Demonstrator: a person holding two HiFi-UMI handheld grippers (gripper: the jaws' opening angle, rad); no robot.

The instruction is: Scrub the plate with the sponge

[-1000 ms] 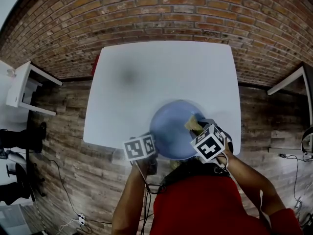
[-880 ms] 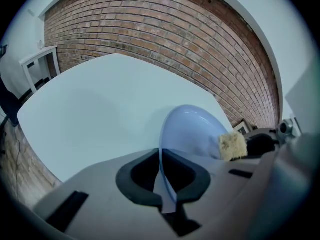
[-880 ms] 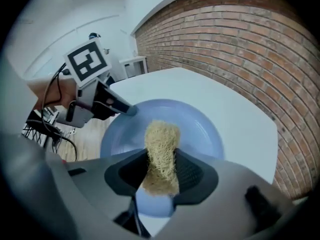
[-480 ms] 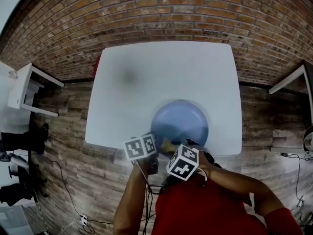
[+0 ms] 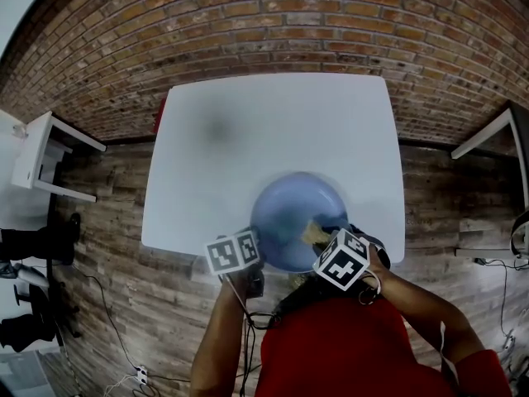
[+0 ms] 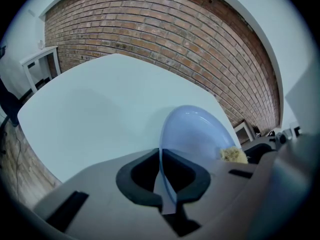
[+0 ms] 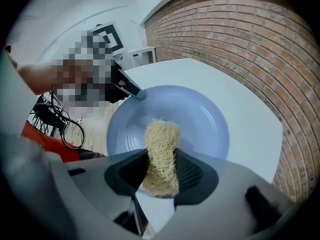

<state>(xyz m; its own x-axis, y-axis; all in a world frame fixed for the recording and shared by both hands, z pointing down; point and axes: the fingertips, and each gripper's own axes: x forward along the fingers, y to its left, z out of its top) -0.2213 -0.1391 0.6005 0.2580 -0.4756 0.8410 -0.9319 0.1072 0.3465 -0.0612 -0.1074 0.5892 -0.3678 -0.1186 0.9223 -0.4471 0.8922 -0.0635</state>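
Observation:
A blue plate (image 5: 293, 209) lies at the near edge of the white table (image 5: 248, 131). My left gripper (image 5: 258, 256) is shut on the plate's near-left rim; in the left gripper view the thin rim (image 6: 163, 176) runs between the jaws. My right gripper (image 5: 321, 240) is shut on a tan fibrous sponge (image 5: 313, 233), which rests on the near-right part of the plate. In the right gripper view the sponge (image 7: 161, 151) stands upright between the pads over the plate's bowl (image 7: 200, 121), and the left gripper (image 7: 134, 90) bites the far rim.
The plate sits close to the table's front edge, with wooden floor (image 5: 107, 238) below it. A brick wall (image 5: 273, 23) runs behind the table. White side tables stand at the left (image 5: 33, 151) and right (image 5: 488, 135). Cables (image 5: 111, 300) trail on the floor.
The right gripper swept the sponge from the plate's right side to its near-left rim, then back toward the near right. The left gripper kept its hold on the rim.

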